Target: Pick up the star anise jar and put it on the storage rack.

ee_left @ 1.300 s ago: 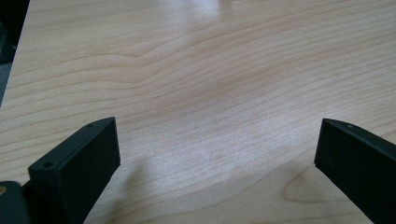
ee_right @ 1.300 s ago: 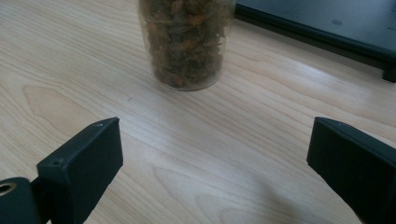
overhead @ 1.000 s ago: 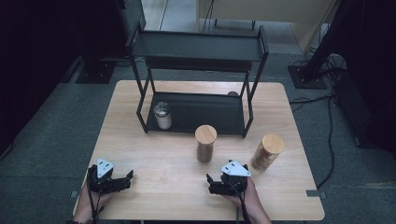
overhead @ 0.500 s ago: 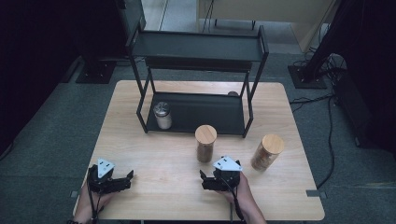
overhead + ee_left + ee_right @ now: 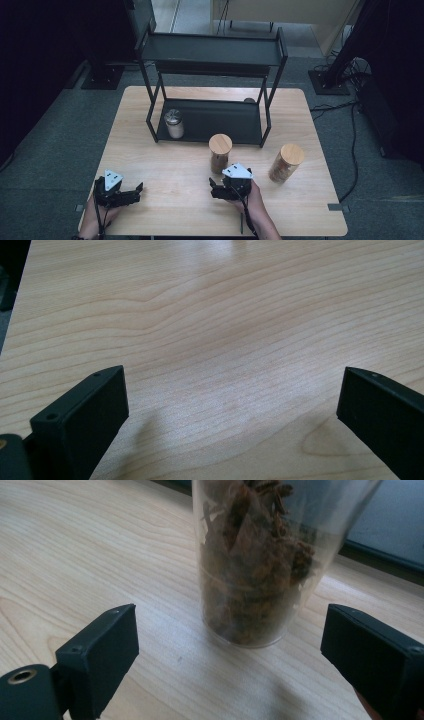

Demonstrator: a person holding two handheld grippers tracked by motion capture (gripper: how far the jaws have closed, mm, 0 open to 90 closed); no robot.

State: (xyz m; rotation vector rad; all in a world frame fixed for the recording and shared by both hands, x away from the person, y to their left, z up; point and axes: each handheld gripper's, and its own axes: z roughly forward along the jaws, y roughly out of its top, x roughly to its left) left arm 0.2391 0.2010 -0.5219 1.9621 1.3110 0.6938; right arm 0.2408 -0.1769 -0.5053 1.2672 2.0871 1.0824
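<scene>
Leftward across the wooden table (image 5: 165,165) the right gripper (image 5: 216,190) has slid, now just before the cork-lidded jar (image 5: 220,152) of brown bits (top cut off in the right gripper view). Its jaws have just been closing, yet stand apart, jar ahead, untouched. The left gripper (image 5: 131,192) gapes empty.

jar (image 5: 260,560) top beyond the frame edge

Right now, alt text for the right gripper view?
A clear glass jar of brown dried bits stands on the wooden table, just ahead of the right gripper, whose two black jaws are open and apart from it.
</scene>
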